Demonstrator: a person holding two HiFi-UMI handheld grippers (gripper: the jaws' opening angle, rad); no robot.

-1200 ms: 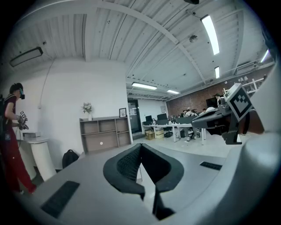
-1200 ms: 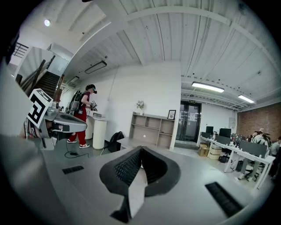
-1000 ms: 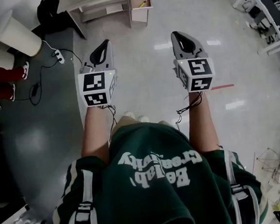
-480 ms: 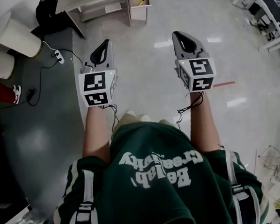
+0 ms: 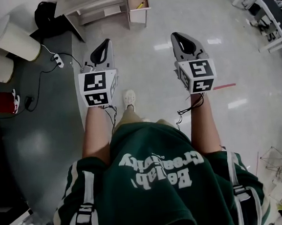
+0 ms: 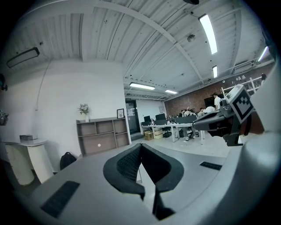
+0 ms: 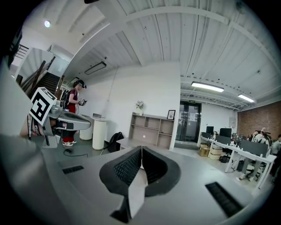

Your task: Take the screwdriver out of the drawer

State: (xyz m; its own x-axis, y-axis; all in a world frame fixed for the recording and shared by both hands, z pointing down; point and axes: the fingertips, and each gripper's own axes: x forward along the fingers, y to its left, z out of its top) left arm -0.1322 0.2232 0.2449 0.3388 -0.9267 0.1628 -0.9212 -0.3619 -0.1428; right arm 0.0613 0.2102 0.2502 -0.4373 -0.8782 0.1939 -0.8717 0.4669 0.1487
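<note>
In the head view a small wooden drawer (image 5: 137,10) stands open at the top, under a low shelf unit (image 5: 99,5). A yellow-handled screwdriver (image 5: 141,5) lies inside it. My left gripper (image 5: 107,42) and right gripper (image 5: 177,36) are held side by side over the pale floor, well short of the drawer, both pointing toward it. Each is shut with nothing between its jaws; the left gripper (image 6: 140,145) and the right gripper (image 7: 141,148) show their tips meeting in their own views. The drawer is hidden behind the jaws in both gripper views.
A black bag (image 5: 46,14) and a white cylindrical stand (image 5: 19,41) sit left of the shelf, with a power strip and cables (image 5: 57,57) on the grey floor. A person in red trousers (image 7: 72,110) stands at the left. Office desks (image 5: 264,10) line the right side.
The person holding the grippers has stepped forward; a white shoe now shows between the arms. The red-trousered person at the left edge has shifted. Both grippers stay shut and level.
</note>
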